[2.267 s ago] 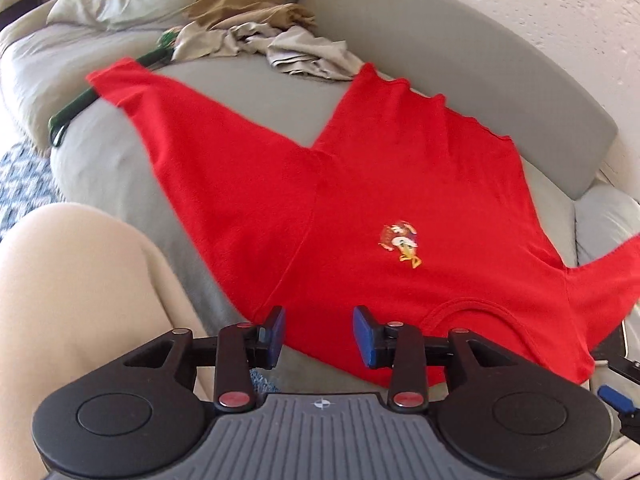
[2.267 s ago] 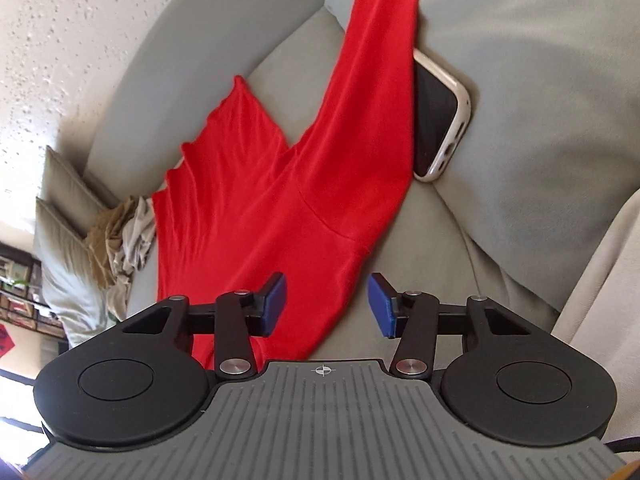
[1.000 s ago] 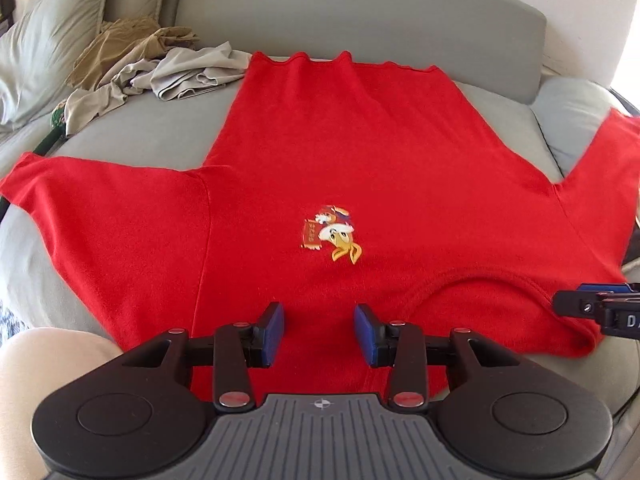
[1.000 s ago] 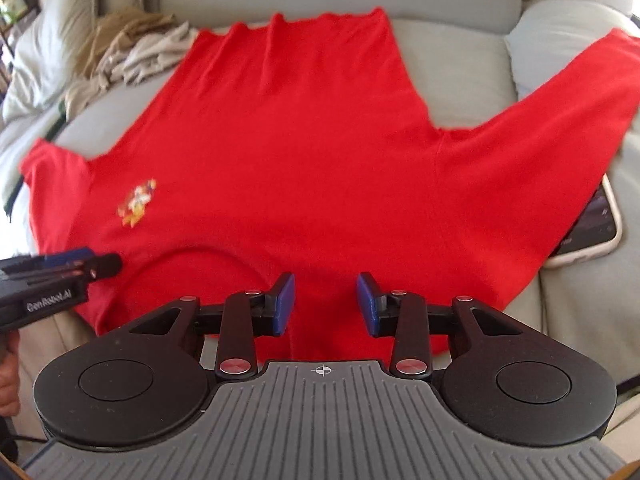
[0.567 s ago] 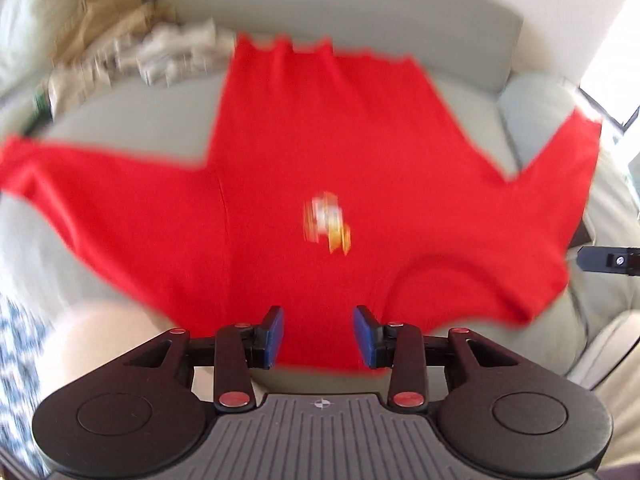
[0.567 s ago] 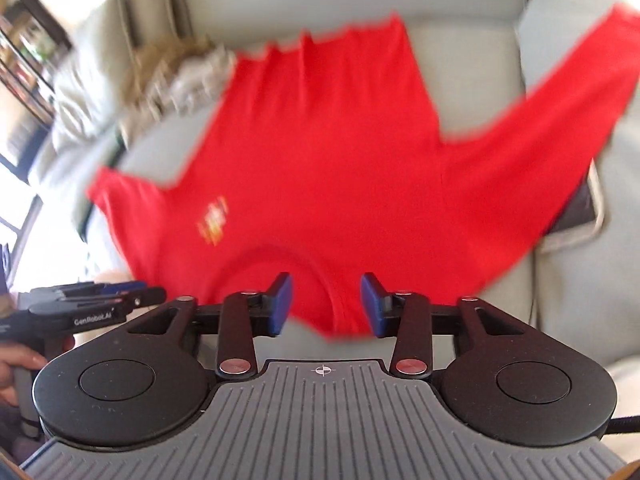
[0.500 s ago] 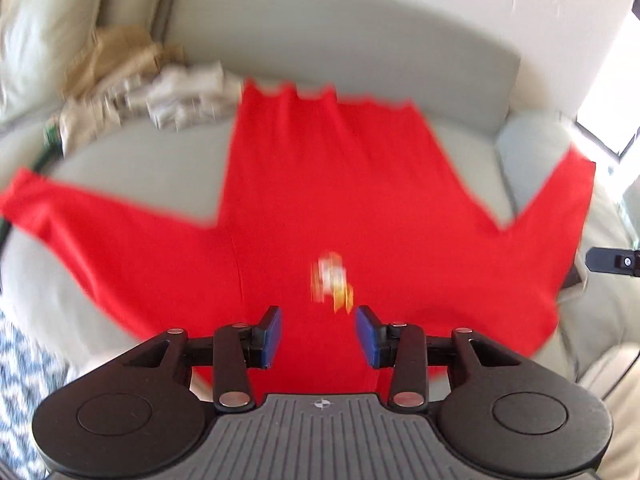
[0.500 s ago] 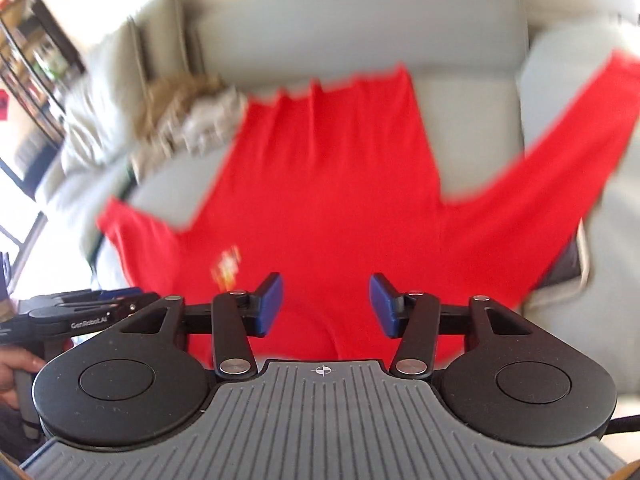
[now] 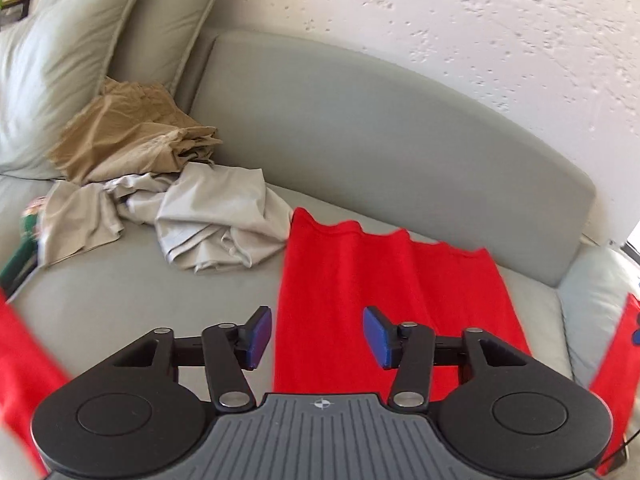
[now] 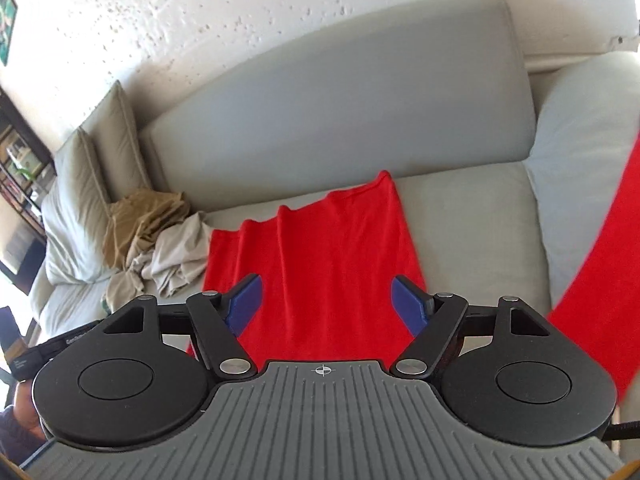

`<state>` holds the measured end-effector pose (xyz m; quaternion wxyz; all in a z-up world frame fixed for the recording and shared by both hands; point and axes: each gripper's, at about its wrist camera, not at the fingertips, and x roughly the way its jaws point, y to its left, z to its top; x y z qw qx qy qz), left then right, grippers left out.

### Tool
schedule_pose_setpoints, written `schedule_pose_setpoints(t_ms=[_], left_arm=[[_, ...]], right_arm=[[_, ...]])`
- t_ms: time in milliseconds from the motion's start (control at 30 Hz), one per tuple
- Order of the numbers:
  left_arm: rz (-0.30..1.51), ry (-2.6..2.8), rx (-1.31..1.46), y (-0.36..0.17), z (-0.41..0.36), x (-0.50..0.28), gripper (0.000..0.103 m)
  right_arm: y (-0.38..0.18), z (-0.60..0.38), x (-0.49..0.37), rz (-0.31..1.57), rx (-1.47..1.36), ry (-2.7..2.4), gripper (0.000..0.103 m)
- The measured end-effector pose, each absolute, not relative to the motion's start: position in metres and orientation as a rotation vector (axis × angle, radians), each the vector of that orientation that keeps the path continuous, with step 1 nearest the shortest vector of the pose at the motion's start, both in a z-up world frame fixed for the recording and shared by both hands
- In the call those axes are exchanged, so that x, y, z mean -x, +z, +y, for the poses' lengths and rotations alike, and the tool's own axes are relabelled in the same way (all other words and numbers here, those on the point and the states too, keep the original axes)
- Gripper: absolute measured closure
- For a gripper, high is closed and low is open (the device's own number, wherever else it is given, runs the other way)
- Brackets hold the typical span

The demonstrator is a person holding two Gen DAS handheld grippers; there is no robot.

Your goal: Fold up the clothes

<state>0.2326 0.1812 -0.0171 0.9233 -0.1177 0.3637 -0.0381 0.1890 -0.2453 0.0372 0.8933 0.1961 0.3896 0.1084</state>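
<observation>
A red long-sleeved shirt lies spread flat on the grey sofa seat, its wavy hem toward the backrest. In the right wrist view the same red shirt fills the middle, and one sleeve runs up over a cushion at the right. My left gripper hovers above the shirt's body near its left edge, open with nothing between the blue pads. My right gripper hangs over the shirt too; its jaws are opening wide and hold nothing.
A crumpled heap of tan and pale grey clothes sits left of the shirt against two cushions. The sofa backrest and a white wall lie behind. A light cushion stands at the right. A hand and the other tool show at the lower left.
Both grippers have risen and swung forward, so the views now show the shirt's hem and the backrest instead of the collar and chest logo. The right jaws have spread wider.
</observation>
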Motion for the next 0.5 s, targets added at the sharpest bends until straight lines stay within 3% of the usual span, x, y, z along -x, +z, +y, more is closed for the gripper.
schedule_pose_setpoints(t_ms=[100,300,500], left_arm=[[0.8,-0.092,0.29,-0.056,0.194,-0.289,0.06],[0.893,-0.1,0.481,-0.117,0.218,-0.363,0.055],[0.832,-0.17,0.49,-0.122,0.209,-0.4,0.053]], right_arm=[[-0.008,-0.243,-0.248,0.829,-0.443,0.205,0.042],[-0.087,-0.265,-0.337,0.858,-0.616,0.129,0.042],[-0.134,-0.289,-0.397,0.833,-0.747,0.084,0.042]])
